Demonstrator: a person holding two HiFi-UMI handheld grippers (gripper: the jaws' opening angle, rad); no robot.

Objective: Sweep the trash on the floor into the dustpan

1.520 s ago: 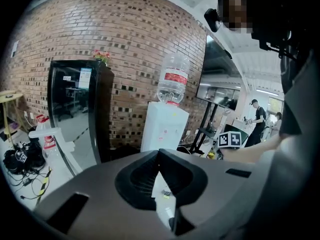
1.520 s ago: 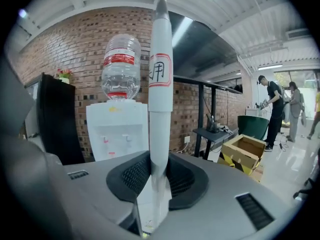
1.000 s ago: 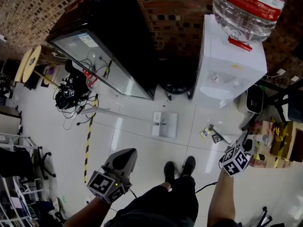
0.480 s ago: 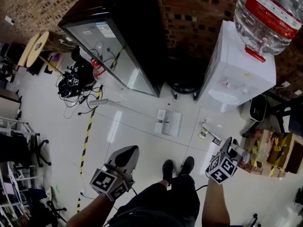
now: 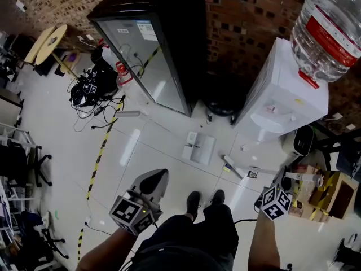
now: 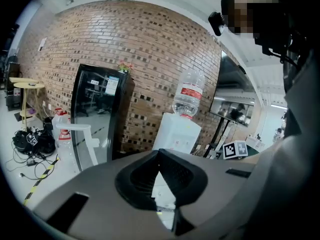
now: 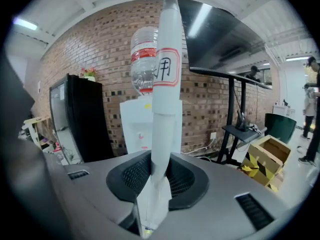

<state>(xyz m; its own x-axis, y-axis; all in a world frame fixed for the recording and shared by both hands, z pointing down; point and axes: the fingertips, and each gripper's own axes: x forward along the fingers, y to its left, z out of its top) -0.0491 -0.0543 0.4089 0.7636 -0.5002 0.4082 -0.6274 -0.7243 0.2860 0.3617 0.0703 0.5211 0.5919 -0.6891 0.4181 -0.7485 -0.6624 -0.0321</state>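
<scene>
Broom head (image 5: pixel 232 167) now nearer dustpan (image 5: pixel 198 149); wrapper scrap (image 5: pixel 252 174) lies behind it, sweep likely unfinished. My right tongs (image 7: pixel 152 176) clamp broom handle (image 7: pixel 164 99); left tongs (image 5: pixel 154 180) pinched together, empty.

I log a brick wall (image 5: pixel 248 16) along the far side. A black glass-door fridge (image 5: pixel 155 49) stands against it; to its right is a white water dispenser (image 5: pixel 282 95) with a big water bottle (image 5: pixel 333 30) upended on top. On the floor (image 5: pixel 56 134) left of the fridge are a red-capped plastic bottle (image 5: pixel 123 75) and a black cable tangle (image 5: pixel 90 89). Yellow-black tape (image 5: pixel 100 154) crosses the tiles. There are round wooden tables (image 5: pixel 48 41) far left and a cardboard box (image 5: pixel 333 191) at the right edge.
</scene>
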